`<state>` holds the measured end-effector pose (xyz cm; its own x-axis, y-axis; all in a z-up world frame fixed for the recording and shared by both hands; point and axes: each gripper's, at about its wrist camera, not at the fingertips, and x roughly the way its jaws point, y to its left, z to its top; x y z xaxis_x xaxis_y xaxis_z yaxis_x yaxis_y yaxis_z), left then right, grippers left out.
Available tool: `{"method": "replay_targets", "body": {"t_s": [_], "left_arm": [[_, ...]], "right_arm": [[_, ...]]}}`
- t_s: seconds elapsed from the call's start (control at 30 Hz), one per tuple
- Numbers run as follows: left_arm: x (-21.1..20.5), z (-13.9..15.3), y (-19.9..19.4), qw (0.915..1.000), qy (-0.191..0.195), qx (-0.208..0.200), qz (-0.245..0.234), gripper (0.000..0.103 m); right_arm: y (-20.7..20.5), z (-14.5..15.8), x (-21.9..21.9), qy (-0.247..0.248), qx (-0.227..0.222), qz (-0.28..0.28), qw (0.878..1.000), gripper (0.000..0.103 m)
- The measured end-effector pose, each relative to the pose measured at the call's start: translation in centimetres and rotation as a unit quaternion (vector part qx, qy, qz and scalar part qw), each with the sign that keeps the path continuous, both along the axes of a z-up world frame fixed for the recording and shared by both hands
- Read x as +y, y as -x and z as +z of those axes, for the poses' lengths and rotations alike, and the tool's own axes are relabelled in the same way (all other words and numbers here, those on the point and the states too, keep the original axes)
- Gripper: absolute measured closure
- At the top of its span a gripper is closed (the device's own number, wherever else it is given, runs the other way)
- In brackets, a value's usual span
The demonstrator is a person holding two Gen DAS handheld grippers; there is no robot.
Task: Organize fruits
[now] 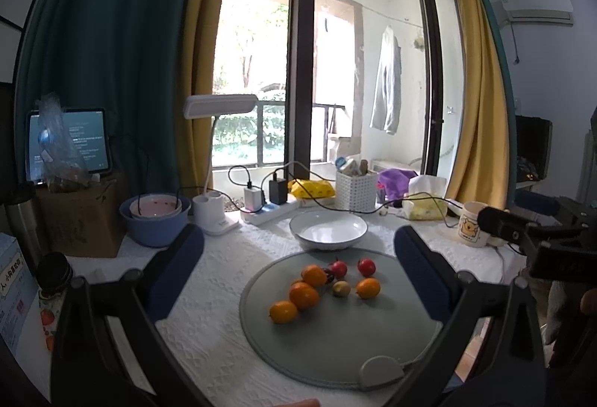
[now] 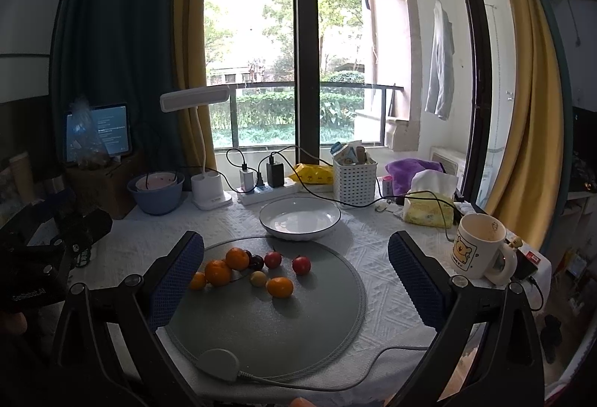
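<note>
From the left wrist camera, the left gripper (image 1: 298,257) hangs above a white-clothed table with its blue-padded jaws spread wide and nothing between them; a loose cluster of small fruits (image 1: 321,285) lies on a round grey mat (image 1: 335,343), with an empty white plate (image 1: 328,229) just beyond it at 12 o'clock. Four oranges (image 1: 304,296) sit toward 8 o'clock of the cluster, two red fruits (image 1: 366,266) toward 1 o'clock, and a small greenish fruit (image 1: 341,288) between them. From the right wrist camera, the right gripper (image 2: 296,257) is likewise wide apart and holds nothing, the same fruits lying between its pads, the plate at 12 o'clock and a bear-printed mug (image 2: 479,244) at 3 o'clock near the table edge. The fruits look light, round and smooth-skinned, likely to roll on the flat mat and to bruise if squeezed hard; each would best be taken across its widest middle, pads on opposite sides, starting with an outlying one such as the lone orange (image 2: 280,286) at 5 o'clock of the cluster.
</note>
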<state>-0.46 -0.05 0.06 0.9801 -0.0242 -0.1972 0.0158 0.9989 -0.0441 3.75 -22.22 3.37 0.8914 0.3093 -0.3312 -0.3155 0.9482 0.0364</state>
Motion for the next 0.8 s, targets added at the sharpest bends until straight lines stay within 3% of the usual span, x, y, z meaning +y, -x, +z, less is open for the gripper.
{"method": "replay_targets", "body": {"t_s": [0.8], "left_arm": [[0.2, -0.03, 0.15, 1.0, 0.002, -0.001, -0.003, 0.0]], "right_arm": [[0.19, -0.07, 0.22, -0.001, -0.003, 0.004, 1.0, 0.002]]}}
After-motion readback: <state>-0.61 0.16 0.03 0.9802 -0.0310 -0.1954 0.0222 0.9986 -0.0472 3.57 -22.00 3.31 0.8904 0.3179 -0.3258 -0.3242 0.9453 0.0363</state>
